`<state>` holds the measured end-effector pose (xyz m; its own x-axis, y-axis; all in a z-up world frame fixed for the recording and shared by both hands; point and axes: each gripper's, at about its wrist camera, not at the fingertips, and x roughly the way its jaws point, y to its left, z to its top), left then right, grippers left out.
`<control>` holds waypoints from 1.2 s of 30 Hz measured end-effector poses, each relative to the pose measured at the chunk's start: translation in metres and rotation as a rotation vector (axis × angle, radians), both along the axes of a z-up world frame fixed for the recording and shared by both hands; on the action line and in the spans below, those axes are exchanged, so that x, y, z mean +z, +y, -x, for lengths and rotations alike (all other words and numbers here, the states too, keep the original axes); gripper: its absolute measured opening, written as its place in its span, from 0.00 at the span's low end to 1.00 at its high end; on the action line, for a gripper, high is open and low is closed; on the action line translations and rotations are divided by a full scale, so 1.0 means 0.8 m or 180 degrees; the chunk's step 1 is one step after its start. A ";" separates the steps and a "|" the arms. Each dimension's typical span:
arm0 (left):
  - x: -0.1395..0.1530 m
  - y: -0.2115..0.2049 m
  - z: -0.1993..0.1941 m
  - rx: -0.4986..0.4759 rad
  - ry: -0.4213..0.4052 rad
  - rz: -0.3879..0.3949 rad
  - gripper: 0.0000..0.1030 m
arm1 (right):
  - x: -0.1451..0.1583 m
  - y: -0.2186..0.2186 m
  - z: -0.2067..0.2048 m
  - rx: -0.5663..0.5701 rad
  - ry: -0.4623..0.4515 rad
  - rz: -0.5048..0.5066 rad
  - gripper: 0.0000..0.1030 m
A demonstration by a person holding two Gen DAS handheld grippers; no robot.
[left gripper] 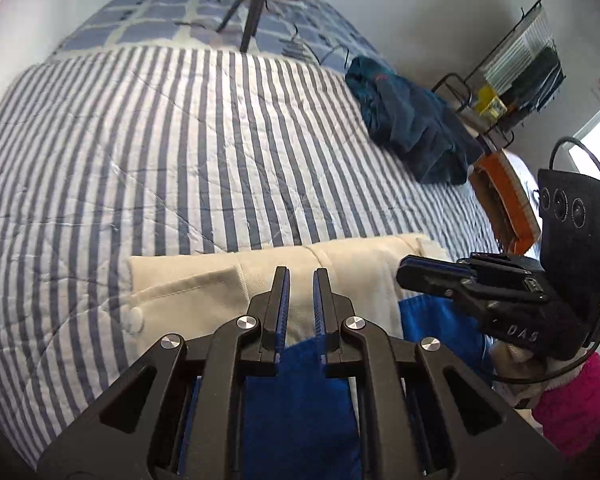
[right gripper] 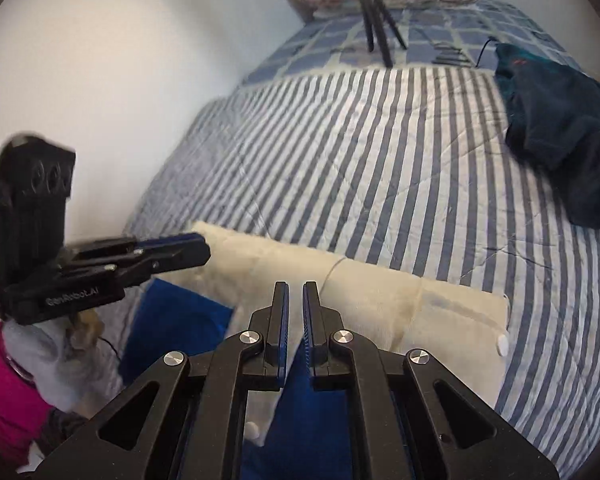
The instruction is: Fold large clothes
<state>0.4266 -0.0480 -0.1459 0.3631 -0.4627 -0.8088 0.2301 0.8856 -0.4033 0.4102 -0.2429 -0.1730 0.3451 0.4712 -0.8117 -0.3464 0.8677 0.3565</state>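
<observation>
One bed [left gripper: 140, 140] is covered by one striped quilt. One folded cream garment [left gripper: 340, 272] is laid across its near edge, one crumpled teal garment [left gripper: 412, 128] farther back. Two claws, left [left gripper: 301, 276] and right [right gripper: 296, 290], are seen nearly closed, empty, above the cream garment.

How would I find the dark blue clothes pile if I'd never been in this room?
Look at the bed with the striped quilt. Go to its far right edge, near the wire rack. The teal heap lies crumpled there; it is dark and bunched up, unlike the flat cream garment at the near edge.
</observation>
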 end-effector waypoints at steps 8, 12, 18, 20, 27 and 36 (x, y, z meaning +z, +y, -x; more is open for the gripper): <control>-0.083 0.008 0.006 -0.0186 0.0254 -0.0029 0.02 | -0.074 -0.006 0.010 0.0200 0.0397 0.0045 0.02; -0.070 0.007 0.008 -0.0154 0.0217 -0.0011 0.02 | -0.067 -0.013 0.013 0.0097 0.0374 -0.0044 0.02; -0.001 0.037 0.060 0.0018 -0.0176 0.0028 0.04 | 0.003 -0.070 0.076 -0.0089 0.0057 -0.0191 0.04; 0.000 0.045 0.083 0.0012 -0.0171 0.0016 0.04 | 0.009 -0.092 0.097 -0.0147 0.0041 -0.0191 0.04; -0.071 0.065 0.093 0.0032 0.0127 -0.0171 0.03 | -0.057 -0.132 0.109 -0.0447 0.0327 -0.0083 0.00; 0.003 0.059 0.141 0.0063 -0.0274 -0.0136 0.03 | 0.003 -0.111 0.157 -0.0298 0.0047 -0.0123 0.00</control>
